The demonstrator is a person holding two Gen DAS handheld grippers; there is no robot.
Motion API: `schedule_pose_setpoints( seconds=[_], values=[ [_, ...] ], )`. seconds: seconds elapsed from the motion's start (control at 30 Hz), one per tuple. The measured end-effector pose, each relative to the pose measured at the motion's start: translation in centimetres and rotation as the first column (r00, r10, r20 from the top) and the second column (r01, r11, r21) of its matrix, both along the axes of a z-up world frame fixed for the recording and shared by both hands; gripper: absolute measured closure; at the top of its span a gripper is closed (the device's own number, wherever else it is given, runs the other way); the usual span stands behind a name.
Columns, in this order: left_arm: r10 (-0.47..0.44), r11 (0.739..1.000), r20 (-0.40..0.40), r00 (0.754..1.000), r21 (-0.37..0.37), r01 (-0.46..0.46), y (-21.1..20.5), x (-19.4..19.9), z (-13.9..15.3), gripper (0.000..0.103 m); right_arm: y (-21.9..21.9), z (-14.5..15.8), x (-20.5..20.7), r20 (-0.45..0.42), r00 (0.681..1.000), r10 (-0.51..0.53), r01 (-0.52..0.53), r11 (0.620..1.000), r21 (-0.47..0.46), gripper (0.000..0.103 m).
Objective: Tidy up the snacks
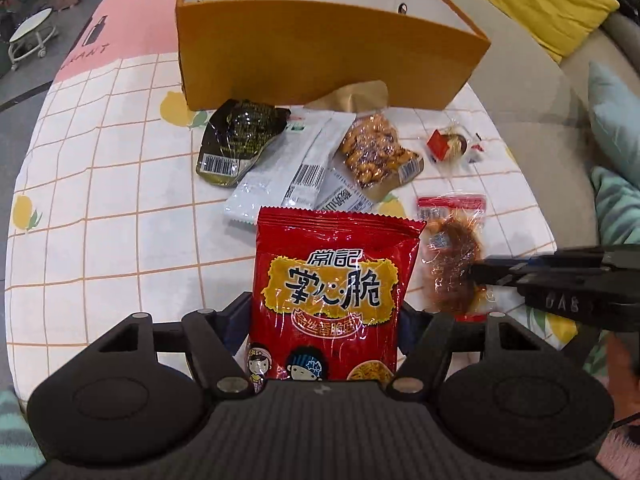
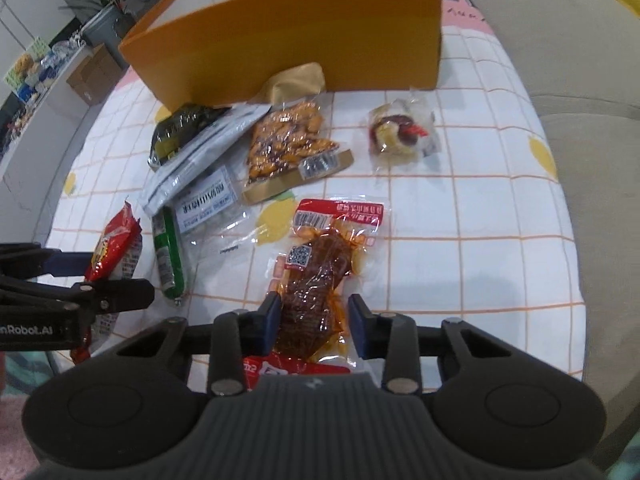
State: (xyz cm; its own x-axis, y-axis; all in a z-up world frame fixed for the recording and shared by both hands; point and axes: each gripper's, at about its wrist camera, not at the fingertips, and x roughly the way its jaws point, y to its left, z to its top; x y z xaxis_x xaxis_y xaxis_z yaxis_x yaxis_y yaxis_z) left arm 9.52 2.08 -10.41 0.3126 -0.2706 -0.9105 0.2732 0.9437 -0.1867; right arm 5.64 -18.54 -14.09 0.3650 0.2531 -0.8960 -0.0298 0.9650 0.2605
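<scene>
My left gripper [image 1: 324, 312] is shut on a red noodle-snack bag [image 1: 334, 284] and holds it above the table; the bag also shows in the right wrist view [image 2: 116, 248]. My right gripper [image 2: 314, 320] is open, its jaws on either side of a clear packet of brown spiced meat [image 2: 320, 280], which lies on the table and also shows in the left wrist view [image 1: 452, 256]. An open orange box [image 1: 320, 48] stands at the back and also shows in the right wrist view [image 2: 296, 36].
Between box and grippers lie a dark green packet [image 1: 236, 140], white sachets [image 1: 288, 172], a peanut packet [image 2: 288, 144], a wrapped sweet [image 2: 400, 132] and a green sausage [image 2: 170, 256]. The checked tablecloth [image 2: 480, 220] ends at a beige sofa [image 2: 592, 120] on the right.
</scene>
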Motion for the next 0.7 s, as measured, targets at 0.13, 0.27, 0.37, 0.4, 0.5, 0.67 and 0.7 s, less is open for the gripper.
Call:
schedule_pose_setpoints(
  seconds=[0.13,0.27,0.37,0.4,0.5,0.67,0.7],
  values=[
    [0.008,1.0,-0.008,1.0,-0.003,-0.008,-0.2,-0.1,0.0,0.024,-0.2,0.0,-0.2,-0.002,1.0,-0.014,0.014,1.0,-0.005,0.103],
    [0.018,1.0,-0.017,1.0,0.01,-0.018,-0.1,-0.2,-0.2,0.024,-1.3,-1.1,0.0,-0.042,0.996,-0.074,0.077,0.996,0.052,0.097],
    [0.041,0.999,-0.025,0.999,0.002,-0.041,0.1,-0.1,-0.2,0.024,-1.9,-1.6,0.3,-0.058,0.99,-0.127,0.131,0.99,0.058,0.051],
    [0.048,0.999,-0.026,0.999,0.004,-0.048,0.1,0.0,-0.2,0.024,-1.9,-1.7,0.5,-0.061,0.989,-0.136,0.14,0.988,0.066,0.05],
    [0.062,0.998,-0.021,0.998,0.008,-0.062,0.1,0.2,-0.2,0.024,-1.8,-2.3,1.3,-0.095,0.978,-0.185,0.195,0.975,0.104,0.042],
    [0.073,0.997,-0.02,0.997,0.004,-0.073,0.3,0.4,-0.3,0.024,0.4,-2.6,2.3,-0.051,0.99,-0.135,0.138,0.989,0.059,0.039],
    [0.079,0.997,-0.021,0.997,0.006,-0.078,0.4,0.4,-0.3,0.024,1.1,-2.6,2.4,-0.03,0.994,-0.105,0.106,0.993,0.047,0.039]
  ],
)
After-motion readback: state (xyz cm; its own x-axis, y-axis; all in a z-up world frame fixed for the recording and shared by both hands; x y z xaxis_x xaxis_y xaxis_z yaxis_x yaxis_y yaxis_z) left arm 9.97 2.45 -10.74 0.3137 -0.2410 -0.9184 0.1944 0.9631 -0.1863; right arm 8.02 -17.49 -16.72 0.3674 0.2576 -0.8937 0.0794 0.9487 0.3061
